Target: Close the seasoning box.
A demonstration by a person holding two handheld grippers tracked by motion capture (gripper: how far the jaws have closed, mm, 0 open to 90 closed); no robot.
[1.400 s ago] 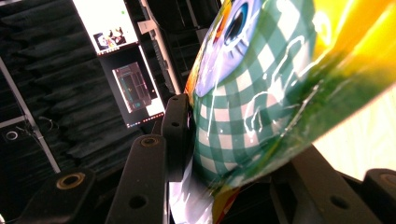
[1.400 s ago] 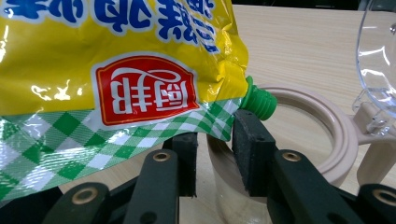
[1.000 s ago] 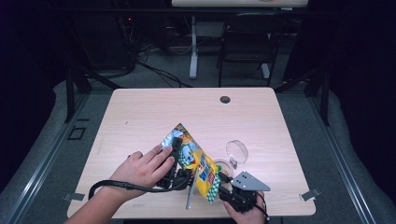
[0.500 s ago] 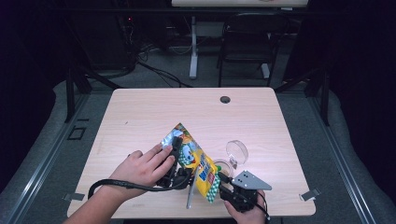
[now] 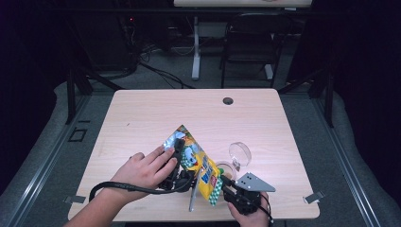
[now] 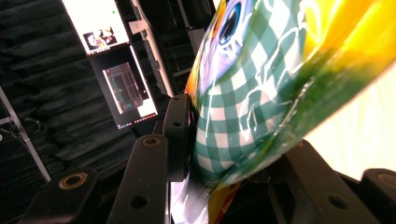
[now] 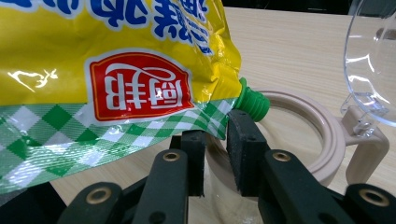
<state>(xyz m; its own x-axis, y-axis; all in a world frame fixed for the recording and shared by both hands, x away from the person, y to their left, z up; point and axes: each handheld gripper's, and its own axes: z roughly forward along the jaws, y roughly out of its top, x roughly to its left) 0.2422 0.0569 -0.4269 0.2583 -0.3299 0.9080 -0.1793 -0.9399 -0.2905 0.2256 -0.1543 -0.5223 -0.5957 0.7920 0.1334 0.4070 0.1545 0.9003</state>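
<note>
Pale wood table point(image 5: 142, 118); yellow pouch point(image 7: 93, 46), red logo, blue Chinese writing.

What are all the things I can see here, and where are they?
Pouch: one, yellow with green checks, tilted over the table's near edge; green spout above the jar.
Jar: one, clear glass with beige rim, under the spout.
Jar lid: one, clear, flipped open beside the jar.
Table: one, light wood, small dark hole at the far edge.
Chair: one, dark, beyond the table.
Left hand-held gripper: one, black, clamped on the pouch.
Right hand-held gripper: one, black, narrow gap between jaws, by the pouch's spout corner.
</note>
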